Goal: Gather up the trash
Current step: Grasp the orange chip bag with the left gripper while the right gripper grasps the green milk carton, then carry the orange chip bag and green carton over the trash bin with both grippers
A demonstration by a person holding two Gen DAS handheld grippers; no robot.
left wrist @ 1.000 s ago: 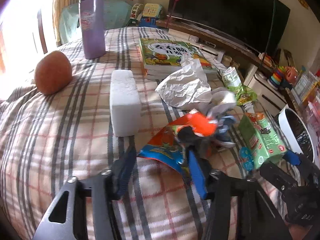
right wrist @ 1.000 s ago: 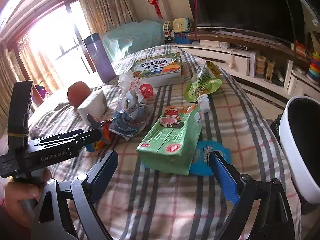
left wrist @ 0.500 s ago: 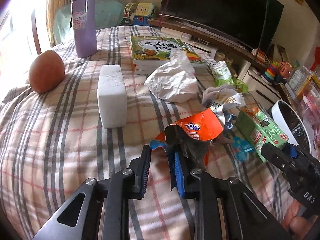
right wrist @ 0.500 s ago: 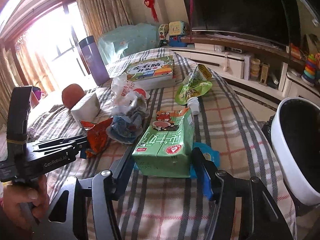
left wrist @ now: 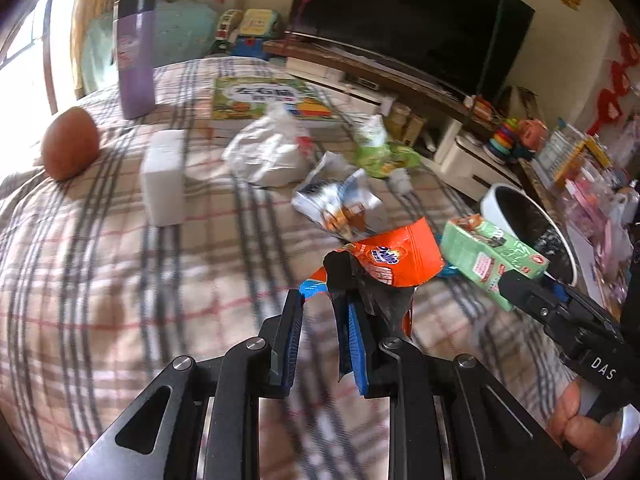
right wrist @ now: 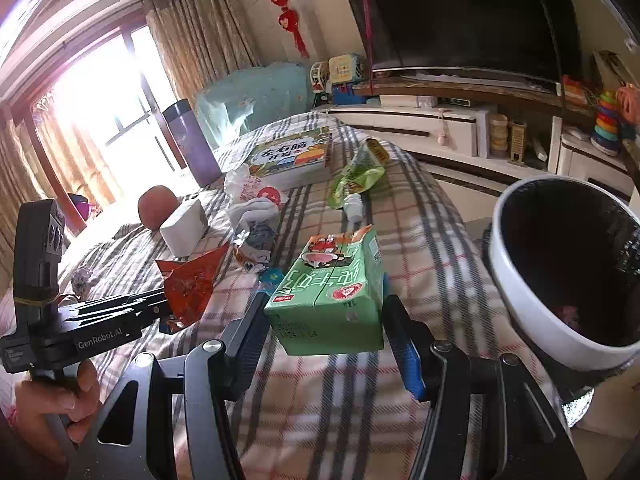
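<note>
My left gripper point(left wrist: 320, 300) is shut on an orange snack wrapper point(left wrist: 394, 258) and holds it above the plaid cloth; the wrapper also shows in the right wrist view point(right wrist: 192, 284). My right gripper point(right wrist: 324, 316) is shut on a green drink carton point(right wrist: 332, 292), its pads against both sides; the carton also shows in the left wrist view point(left wrist: 492, 258). A white trash bin point(right wrist: 560, 272) with a black liner stands at the right, beside the table edge. A crumpled wrapper point(left wrist: 336, 200), a white plastic bag point(left wrist: 272, 152) and a green pouch point(right wrist: 356, 178) lie on the cloth.
A white block point(left wrist: 164, 176), a brown ball point(left wrist: 70, 142), a purple flask point(left wrist: 134, 54) and a picture book point(left wrist: 268, 98) are on the far part of the table. A blue lid point(right wrist: 272, 276) lies by the carton. A TV cabinet point(right wrist: 440, 120) stands behind.
My left gripper closed on the orange wrapper and lifted it to the right. My right gripper moved in and closed on the green carton, now nearer the bin.
</note>
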